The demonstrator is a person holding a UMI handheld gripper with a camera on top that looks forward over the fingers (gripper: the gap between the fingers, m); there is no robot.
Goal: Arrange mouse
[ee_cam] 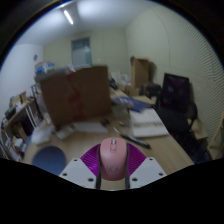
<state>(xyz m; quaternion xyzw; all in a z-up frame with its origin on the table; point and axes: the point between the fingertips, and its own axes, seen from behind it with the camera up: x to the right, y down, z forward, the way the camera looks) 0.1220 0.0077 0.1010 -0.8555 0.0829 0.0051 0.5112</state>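
A pink computer mouse (112, 157) sits between my gripper's (112, 165) two fingers, its front pointing away from me. The magenta pads (92, 158) press against both of its sides, so the gripper is shut on it. The mouse seems held above the wooden desk (165, 148), with its underside hidden. The white finger bodies (80, 172) show at either side below the mouse.
A large cardboard box (75, 93) stands on the desk ahead left. A blue round mat (47, 158) lies at the near left. Papers and a notebook (148, 124) lie ahead right, with a dark cable (135, 140). A black office chair (178, 98) stands right.
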